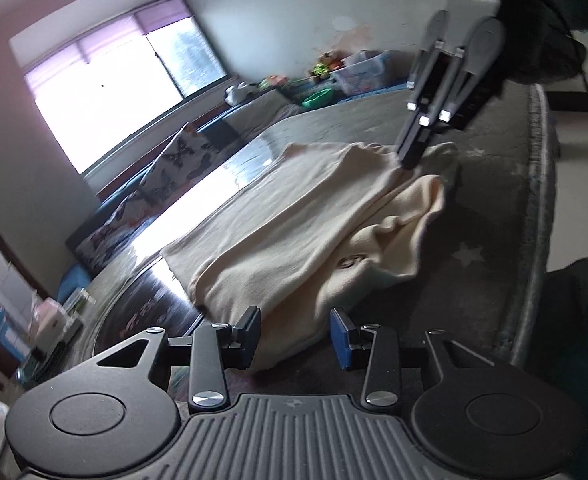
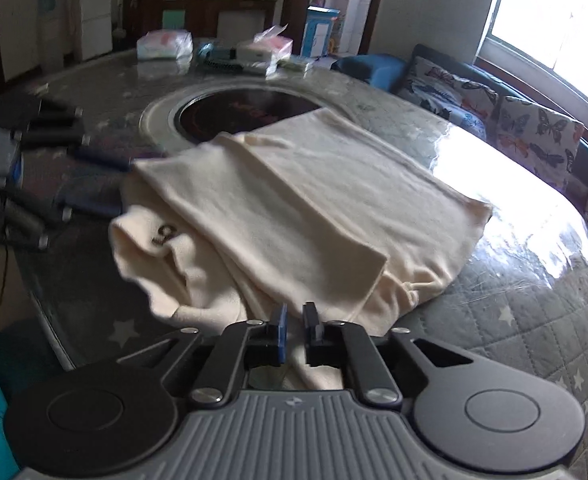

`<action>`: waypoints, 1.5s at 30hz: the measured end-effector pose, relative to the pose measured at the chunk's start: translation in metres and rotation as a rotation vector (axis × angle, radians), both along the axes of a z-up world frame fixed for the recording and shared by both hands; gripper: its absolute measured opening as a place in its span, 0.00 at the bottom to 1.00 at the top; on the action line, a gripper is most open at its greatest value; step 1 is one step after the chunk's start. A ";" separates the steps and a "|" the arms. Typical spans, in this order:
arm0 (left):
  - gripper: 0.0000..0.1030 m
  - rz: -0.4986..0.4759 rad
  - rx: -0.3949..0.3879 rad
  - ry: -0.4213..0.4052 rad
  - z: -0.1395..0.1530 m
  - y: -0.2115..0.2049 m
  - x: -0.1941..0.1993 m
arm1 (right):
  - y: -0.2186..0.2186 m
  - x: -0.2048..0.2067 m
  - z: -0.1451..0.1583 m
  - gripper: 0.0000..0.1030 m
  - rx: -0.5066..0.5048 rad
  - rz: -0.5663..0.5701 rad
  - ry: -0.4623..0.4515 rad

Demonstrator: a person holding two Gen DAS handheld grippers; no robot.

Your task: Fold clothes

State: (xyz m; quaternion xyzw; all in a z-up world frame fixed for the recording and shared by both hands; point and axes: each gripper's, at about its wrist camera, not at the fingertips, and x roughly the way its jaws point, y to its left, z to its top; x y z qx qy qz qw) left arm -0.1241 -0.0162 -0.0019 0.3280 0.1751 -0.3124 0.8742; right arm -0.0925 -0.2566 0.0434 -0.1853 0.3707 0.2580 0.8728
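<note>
A cream garment (image 1: 294, 220) lies partly folded on a round table with a grey quilted cover; it also shows in the right wrist view (image 2: 294, 208). A small dark logo (image 2: 161, 236) shows on its lower layer. My left gripper (image 1: 296, 334) is open, its jaws wide apart at the garment's near edge. In the right wrist view the left gripper (image 2: 93, 184) sits blurred at the garment's left edge. My right gripper (image 2: 294, 330) is shut on a fold of the garment's edge. In the left wrist view the right gripper (image 1: 410, 156) pinches the far edge.
The table has a dark round glass centre (image 2: 249, 114). Packets and boxes (image 2: 221, 54) sit at its far side. A sofa with butterfly cushions (image 2: 526, 128) runs along the window wall. Toys and a plastic bin (image 1: 358, 70) stand by the far wall.
</note>
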 end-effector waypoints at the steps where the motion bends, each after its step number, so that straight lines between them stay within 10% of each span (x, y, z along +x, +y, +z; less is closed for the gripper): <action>1: 0.40 -0.012 0.006 -0.006 -0.002 -0.003 0.000 | 0.000 -0.001 0.001 0.13 -0.005 0.003 -0.005; 6: 0.38 -0.046 -0.003 -0.019 -0.008 -0.014 0.003 | -0.002 -0.008 0.004 0.32 -0.029 0.021 -0.029; 12: 0.12 -0.022 -0.075 -0.010 0.002 -0.018 0.014 | -0.002 -0.024 0.004 0.48 -0.086 0.085 -0.068; 20: 0.11 0.065 -0.199 0.066 0.028 -0.017 0.059 | 0.011 -0.029 -0.009 0.65 -0.082 0.169 -0.109; 24: 0.12 0.090 -0.206 0.090 0.026 -0.021 0.068 | 0.022 -0.012 -0.018 0.54 -0.073 0.148 -0.126; 26: 0.16 0.093 -0.197 0.093 0.023 -0.019 0.065 | 0.019 0.003 -0.019 0.29 -0.027 0.109 -0.071; 29: 0.23 0.088 -0.175 0.084 0.018 -0.015 0.056 | 0.012 0.020 -0.014 0.17 0.050 0.064 -0.021; 40: 0.32 0.068 -0.031 -0.014 -0.008 -0.004 0.027 | 0.003 0.026 -0.002 0.11 0.118 0.005 -0.022; 45: 0.09 0.089 -0.072 -0.009 -0.002 0.000 0.023 | 0.003 0.014 0.002 0.08 0.118 0.001 -0.065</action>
